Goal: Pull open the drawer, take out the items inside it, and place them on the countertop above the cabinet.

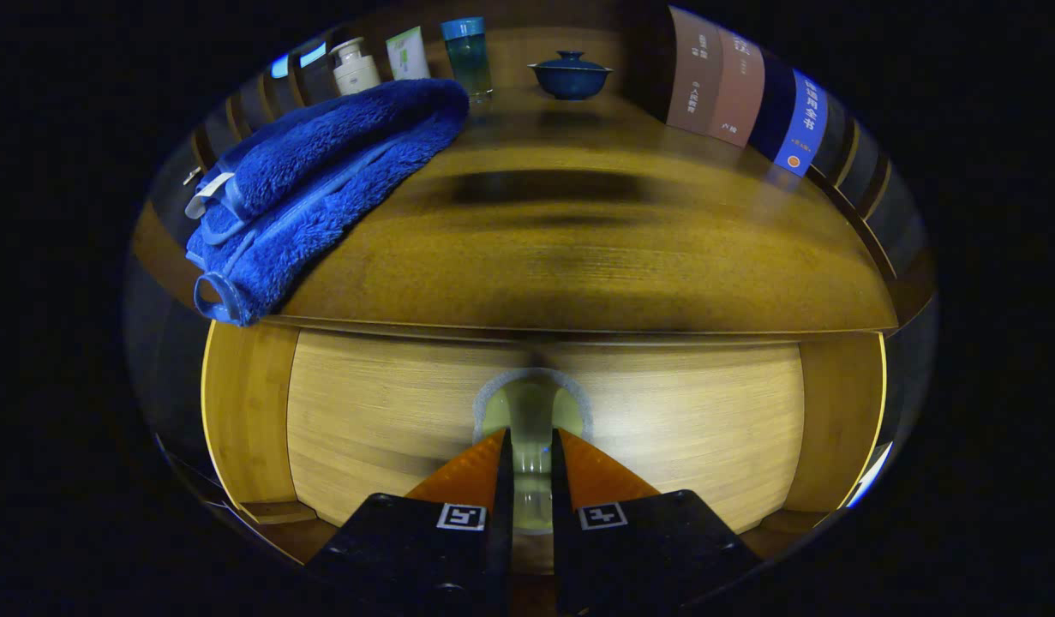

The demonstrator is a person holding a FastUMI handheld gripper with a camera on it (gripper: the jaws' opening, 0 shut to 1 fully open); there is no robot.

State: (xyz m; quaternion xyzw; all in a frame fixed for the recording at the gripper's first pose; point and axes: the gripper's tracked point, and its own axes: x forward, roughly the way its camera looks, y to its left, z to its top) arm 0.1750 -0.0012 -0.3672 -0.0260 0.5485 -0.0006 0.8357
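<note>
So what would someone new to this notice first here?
Probably the blue towel, folded on the wooden countertop and hanging over its front edge, to the left beyond the fingers. Next, the gripper at the drawer front below, its fingers close on either side of the handle.

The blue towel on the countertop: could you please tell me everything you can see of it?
The blue towel is plush and fluffy, folded into thick layers with a smoother stitched hem and a pale tag at one end. It lies flat on the wooden countertop, one corner hanging slightly over the front edge above the drawer. Bottles stand just behind it. The gripper, well below, does not touch it.
</note>
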